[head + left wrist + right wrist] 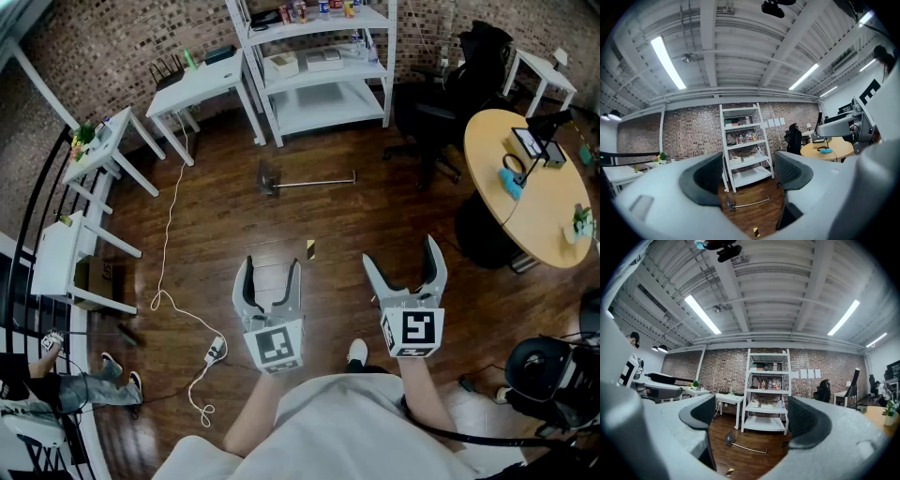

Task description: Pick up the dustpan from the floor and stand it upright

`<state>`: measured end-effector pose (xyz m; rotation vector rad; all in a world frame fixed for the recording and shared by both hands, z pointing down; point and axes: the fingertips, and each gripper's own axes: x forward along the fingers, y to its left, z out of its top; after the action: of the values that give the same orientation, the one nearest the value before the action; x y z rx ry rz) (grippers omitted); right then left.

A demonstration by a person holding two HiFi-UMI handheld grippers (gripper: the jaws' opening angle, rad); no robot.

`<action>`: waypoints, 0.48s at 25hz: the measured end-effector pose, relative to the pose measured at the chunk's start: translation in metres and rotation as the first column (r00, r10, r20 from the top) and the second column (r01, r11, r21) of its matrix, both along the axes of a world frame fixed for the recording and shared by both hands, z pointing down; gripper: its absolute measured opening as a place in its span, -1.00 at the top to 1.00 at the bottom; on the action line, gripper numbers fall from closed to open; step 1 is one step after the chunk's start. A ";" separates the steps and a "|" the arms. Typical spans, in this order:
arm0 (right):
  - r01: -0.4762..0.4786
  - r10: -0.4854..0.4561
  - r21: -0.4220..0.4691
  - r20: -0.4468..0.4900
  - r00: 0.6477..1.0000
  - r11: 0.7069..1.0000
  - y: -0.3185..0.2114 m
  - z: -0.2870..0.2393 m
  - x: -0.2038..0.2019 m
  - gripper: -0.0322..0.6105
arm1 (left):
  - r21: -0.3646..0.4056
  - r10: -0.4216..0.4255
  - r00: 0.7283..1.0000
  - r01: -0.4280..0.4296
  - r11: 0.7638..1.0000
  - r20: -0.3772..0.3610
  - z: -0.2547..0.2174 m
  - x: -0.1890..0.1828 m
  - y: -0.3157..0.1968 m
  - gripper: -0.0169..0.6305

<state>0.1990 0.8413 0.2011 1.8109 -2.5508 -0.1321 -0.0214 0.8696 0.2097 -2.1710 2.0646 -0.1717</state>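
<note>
With my left gripper (271,267) and right gripper (401,258) both wide and empty, and the dustpan (305,182) lying flat at 12 o'clock, well apart, I judge a square grip across its thin handle (323,181) best.

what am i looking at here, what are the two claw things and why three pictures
There is no robot here. A person holds a two-jaw gripper in each hand: the left gripper and the right gripper. The head view comes from a camera on the person's head, looking down at the wooden floor. The other two pictures come from cameras riding on each gripper, looking out between its jaws. Both grippers are open and hold nothing. Ahead on the floor lies the dustpan, its long handle lying flat, in front of a white shelf unit. It has not been picked up yet.
</note>
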 end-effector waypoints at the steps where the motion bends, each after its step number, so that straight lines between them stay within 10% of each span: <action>1: 0.005 -0.005 0.000 0.006 1.000 1.000 -0.012 0.001 0.005 -0.55 | 0.000 -0.004 1.000 0.004 1.000 -0.004 0.000 0.005 -0.012 -0.17; 12: 0.134 -0.128 -0.121 0.061 0.990 0.984 -0.156 0.058 -0.024 -0.47 | -0.094 -0.002 0.999 -0.003 0.996 -0.047 0.050 0.018 -0.156 -0.13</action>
<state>0.1750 0.6856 0.2587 1.6255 -2.6477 0.0739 -0.0032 0.7140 0.2598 -2.2507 2.1220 -0.2244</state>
